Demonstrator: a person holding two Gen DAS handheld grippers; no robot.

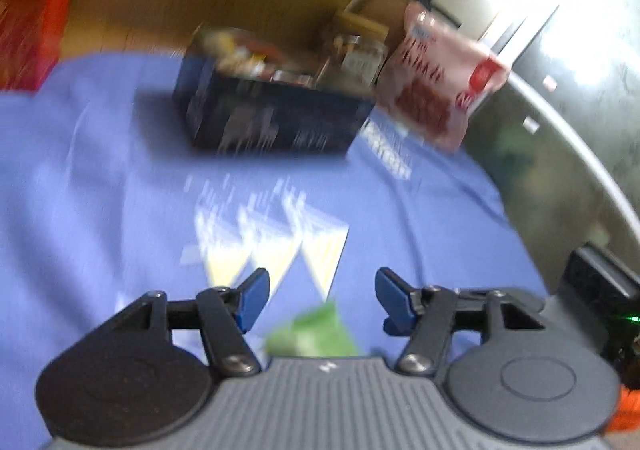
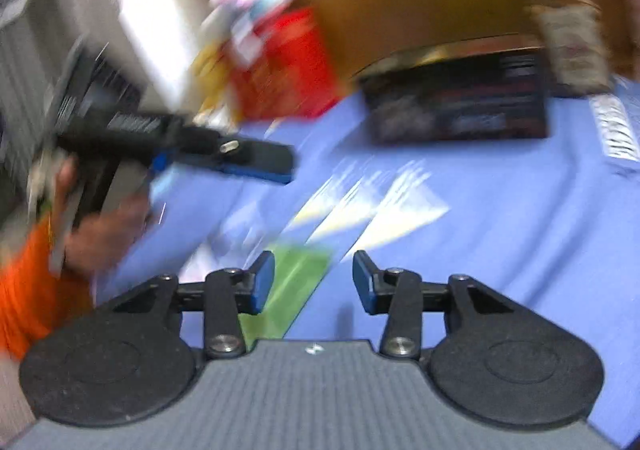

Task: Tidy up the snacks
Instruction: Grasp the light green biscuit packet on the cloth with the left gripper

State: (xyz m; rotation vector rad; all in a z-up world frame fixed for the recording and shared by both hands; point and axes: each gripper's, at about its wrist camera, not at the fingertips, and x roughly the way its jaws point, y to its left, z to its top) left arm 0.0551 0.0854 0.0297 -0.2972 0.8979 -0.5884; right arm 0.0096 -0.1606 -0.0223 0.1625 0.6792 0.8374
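The right gripper point(image 2: 313, 282) hangs over a blue cloth point(image 2: 500, 230) with its jaws apart and nothing between them; a green packet point(image 2: 292, 290) lies just below and behind the left jaw. Ahead and right of the jaws sits a dark box point(image 2: 460, 101); ahead and left, a red bag point(image 2: 288, 65). Far left, the left gripper point(image 2: 256, 161) reaches in, blurred.

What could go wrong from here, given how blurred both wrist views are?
1. Both views are motion-blurred, so a fast approach may overshoot the green packet lying just ahead of the open right gripper.
2. The left gripper, also open, is near the same packet; the two could collide.
3. The pink bag leans beside the dark box and might topple.
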